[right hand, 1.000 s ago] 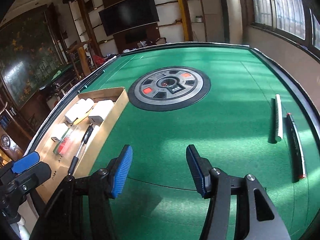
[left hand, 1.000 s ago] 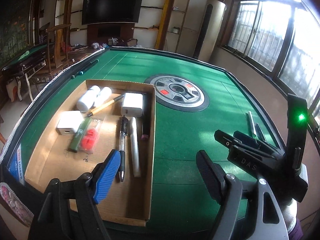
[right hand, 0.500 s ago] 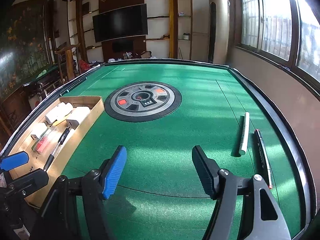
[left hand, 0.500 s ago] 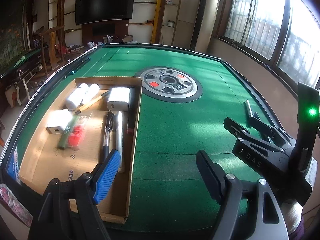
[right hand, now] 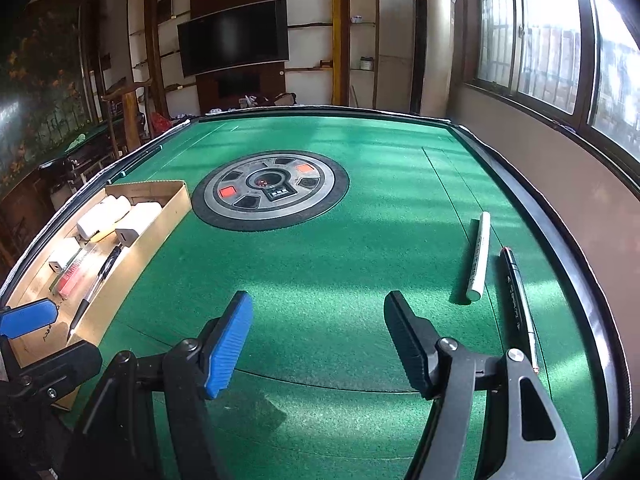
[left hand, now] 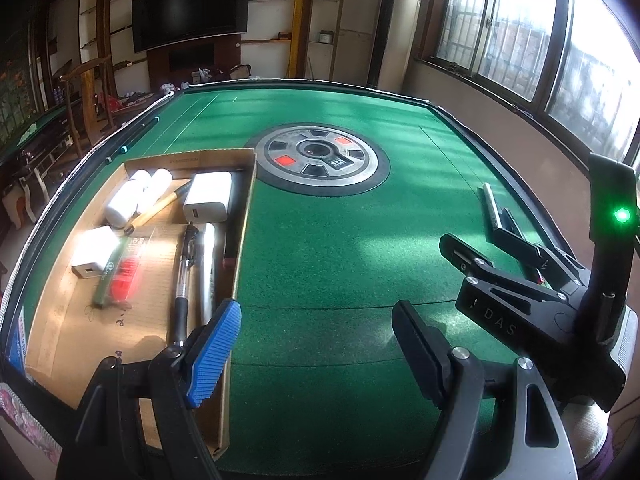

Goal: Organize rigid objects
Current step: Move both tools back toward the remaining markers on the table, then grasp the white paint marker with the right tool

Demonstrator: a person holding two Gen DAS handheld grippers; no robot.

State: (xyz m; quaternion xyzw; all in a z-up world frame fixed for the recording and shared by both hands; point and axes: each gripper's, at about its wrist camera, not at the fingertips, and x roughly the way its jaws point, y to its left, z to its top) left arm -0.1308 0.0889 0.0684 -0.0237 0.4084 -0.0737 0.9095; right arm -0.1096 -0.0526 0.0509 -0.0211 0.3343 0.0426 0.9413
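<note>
- Right tongs (right hand: pixel 318 344) wide open, empty, hovering over the green felt bench (right hand: pixel 320 264).
- Left tongs (left hand: pixel 316 350) also wide open and empty, over the near edge of the cardboard box (left hand: pixel 240 240).
- Still loose: white marker (right hand: pixel 479 256) and black pen (right hand: pixel 518 300), side by side, ahead-right of the right tongs — long axes run roughly away from the camera. Right hand is nearer.
- Both are thin, smooth, round sticks; I'd expect them to roll on the felt — pinch across the barrel.
- Box already holds pens, white bottles, chargers.
</note>
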